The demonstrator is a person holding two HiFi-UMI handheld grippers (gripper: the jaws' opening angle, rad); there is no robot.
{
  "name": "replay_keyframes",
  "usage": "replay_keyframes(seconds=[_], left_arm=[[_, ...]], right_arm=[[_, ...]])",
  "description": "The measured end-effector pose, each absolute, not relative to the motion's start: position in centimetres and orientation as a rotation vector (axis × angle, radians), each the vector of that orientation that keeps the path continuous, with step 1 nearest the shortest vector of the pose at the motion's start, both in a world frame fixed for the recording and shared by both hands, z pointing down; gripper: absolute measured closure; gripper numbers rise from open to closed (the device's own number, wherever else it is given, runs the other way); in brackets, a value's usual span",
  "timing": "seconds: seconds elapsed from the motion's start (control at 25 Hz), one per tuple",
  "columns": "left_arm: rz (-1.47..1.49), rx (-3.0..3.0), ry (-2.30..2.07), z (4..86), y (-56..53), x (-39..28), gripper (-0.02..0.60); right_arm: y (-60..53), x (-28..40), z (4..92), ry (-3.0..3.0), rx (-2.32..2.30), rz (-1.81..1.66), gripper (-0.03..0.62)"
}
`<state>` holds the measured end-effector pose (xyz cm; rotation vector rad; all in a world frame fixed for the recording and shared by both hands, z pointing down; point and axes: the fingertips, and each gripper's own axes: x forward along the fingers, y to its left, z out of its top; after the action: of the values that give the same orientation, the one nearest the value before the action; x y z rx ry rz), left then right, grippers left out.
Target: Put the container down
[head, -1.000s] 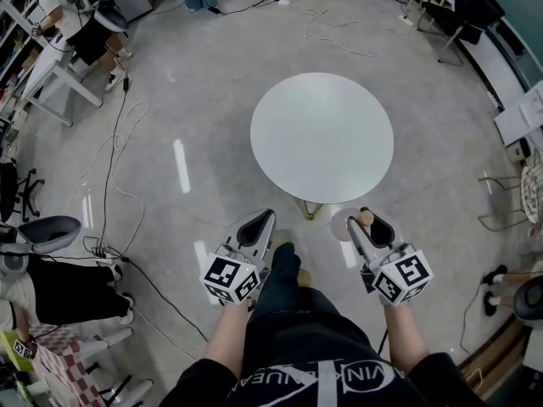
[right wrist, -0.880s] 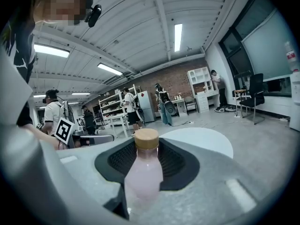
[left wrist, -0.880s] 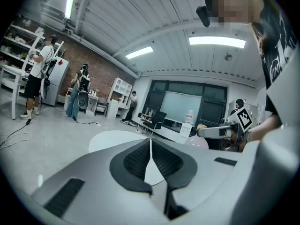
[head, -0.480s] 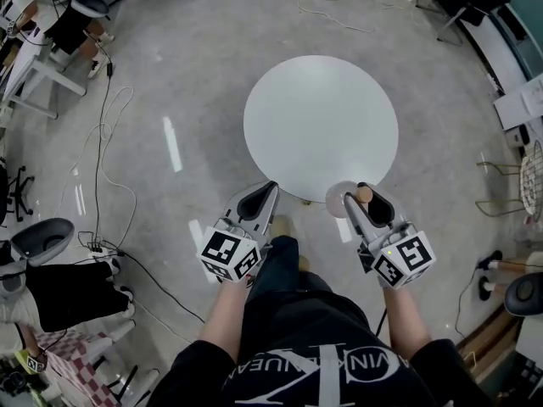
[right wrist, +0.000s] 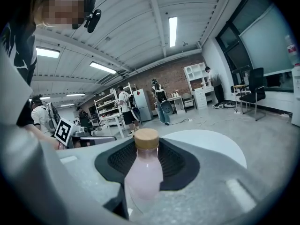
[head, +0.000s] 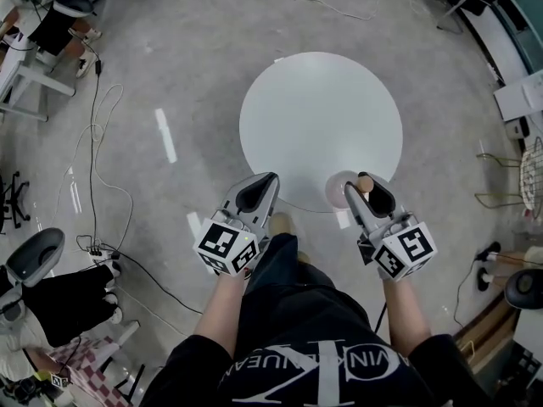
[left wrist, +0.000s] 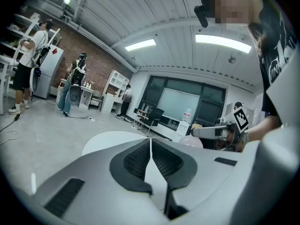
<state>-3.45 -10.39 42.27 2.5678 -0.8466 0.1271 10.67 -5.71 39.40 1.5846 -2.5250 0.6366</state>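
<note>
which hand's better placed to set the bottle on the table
Right. The right gripper is clamped on the bottle, already at the table's near edge. The left gripper is shut and empty.

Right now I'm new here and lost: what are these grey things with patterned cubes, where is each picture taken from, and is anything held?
A person holds a two-jaw gripper in each hand; the cubes belong to them. The top-down picture comes from a camera on the person's head; the other two cameras ride on the grippers, looking along their jaws. The left gripper is shut and empty. The right gripper grips a pink bottle with a tan cap, by the near edge of a round white table, which looks bare.
</note>
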Motion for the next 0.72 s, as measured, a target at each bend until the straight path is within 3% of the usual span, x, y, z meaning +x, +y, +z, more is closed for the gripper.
replay_keyframes(seconds=[0.72], left_arm=[[0.172,2.537,-0.808,45.4,-15.7,-0.7,0.566]], right_arm=[[-12.3,12.9,42.4,-2.483,1.558,0.599,0.451]])
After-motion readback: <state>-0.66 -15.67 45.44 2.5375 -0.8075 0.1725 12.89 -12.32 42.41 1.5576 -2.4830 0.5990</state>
